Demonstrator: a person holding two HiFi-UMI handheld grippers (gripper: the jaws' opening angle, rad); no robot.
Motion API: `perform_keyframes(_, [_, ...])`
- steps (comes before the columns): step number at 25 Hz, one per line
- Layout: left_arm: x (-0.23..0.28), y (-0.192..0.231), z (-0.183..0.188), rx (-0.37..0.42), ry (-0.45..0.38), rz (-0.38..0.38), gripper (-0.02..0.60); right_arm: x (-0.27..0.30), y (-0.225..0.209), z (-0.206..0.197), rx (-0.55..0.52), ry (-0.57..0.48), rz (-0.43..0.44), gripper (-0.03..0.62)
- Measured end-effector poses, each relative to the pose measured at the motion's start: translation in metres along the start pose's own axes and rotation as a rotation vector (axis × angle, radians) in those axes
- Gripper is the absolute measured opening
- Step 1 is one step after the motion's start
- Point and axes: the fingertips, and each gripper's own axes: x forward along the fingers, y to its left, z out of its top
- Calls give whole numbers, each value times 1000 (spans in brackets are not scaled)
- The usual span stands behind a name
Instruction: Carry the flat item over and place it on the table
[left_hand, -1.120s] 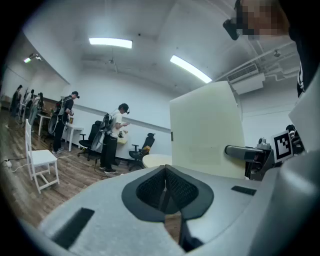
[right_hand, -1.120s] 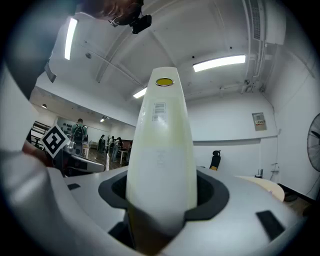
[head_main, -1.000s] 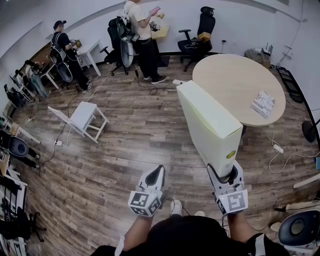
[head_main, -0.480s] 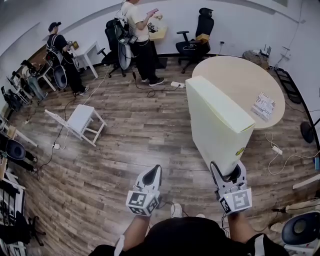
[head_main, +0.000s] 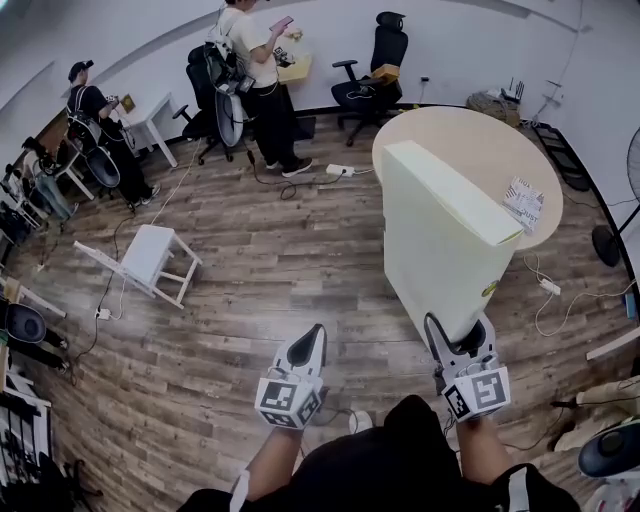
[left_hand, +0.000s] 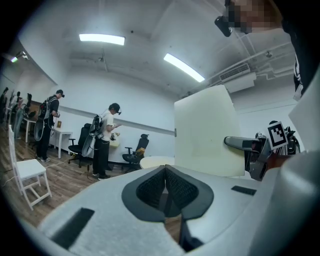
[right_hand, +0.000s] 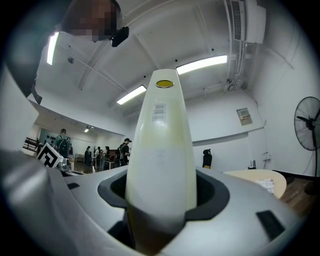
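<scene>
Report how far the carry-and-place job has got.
Done: the flat pale box is off the floor, held on edge, clamped at its near end by the right gripper. In hand: carrying it, with the round table just beyond it. Left: lay it on the tabletop and let go. The left gripper is shut and empty.

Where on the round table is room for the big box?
The round beige table is bare from its far rim to the small patterned packet by its right edge, the only crowded spot. The flat cream box hides the near part.
</scene>
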Motion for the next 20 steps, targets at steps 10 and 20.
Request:
perform_keyframes(10, [79, 9, -3, -9, 40, -59, 6, 52, -51, -11, 12, 8, -38, 275])
perform_keyframes(20, [195, 18, 9, 13, 71, -71, 6, 124, -135, -22, 20, 24, -45, 276])
